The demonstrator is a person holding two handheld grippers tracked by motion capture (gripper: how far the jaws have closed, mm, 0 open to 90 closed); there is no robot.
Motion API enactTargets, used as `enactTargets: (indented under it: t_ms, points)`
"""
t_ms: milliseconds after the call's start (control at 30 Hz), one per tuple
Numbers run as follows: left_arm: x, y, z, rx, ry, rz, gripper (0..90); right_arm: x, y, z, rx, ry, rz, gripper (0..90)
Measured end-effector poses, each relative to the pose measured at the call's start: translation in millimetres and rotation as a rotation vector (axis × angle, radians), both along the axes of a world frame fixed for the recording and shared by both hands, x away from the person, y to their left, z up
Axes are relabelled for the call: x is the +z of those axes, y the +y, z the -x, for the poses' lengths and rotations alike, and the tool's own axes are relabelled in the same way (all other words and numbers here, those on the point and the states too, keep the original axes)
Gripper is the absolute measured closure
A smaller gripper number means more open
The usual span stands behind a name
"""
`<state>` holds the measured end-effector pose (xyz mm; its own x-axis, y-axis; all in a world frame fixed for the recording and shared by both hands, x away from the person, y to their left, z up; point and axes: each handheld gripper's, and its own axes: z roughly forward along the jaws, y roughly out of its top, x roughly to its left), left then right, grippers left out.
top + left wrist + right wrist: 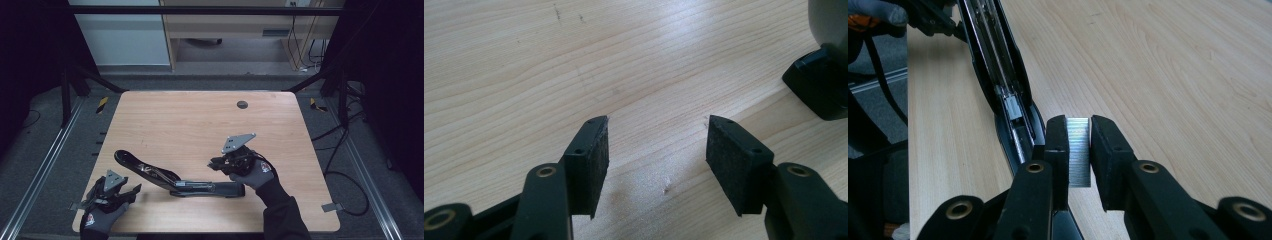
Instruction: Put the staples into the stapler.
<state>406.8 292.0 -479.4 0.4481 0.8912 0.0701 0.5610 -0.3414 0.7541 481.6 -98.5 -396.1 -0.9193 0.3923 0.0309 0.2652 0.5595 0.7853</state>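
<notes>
A black stapler (175,177) lies opened flat near the table's front edge, its lid swung back to the left and its base to the right. The staple channel (1007,102) shows in the right gripper view. My right gripper (216,164) hovers just above the stapler's base end and is shut on a silver strip of staples (1078,150). My left gripper (131,192) rests at the front left corner, open with bare wood between its pads (586,162). The stapler's black end (819,85) sits at the right edge of the left gripper view.
The wooden table (200,125) has a round grommet hole (242,104) at the back. Metal rails and cables run along both sides on the floor. A desk and a cabinet stand beyond the far edge.
</notes>
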Motion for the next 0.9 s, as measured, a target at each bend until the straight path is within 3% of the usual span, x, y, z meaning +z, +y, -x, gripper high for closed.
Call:
enactTargets:
  t_ms: [467, 900]
  points:
    - [-0.1, -0.1, 0.2, -0.001, 0.002, 0.001, 42.3, -12.1, 8.2, -5.1, 0.059, 0.033, 0.058, 78.6]
    - [-0.1, 0.2, 0.1, -0.002, 0.002, -0.002, 42.3, -17.5, 18.4, -1.6, 0.128, 0.048, 0.074, 78.6]
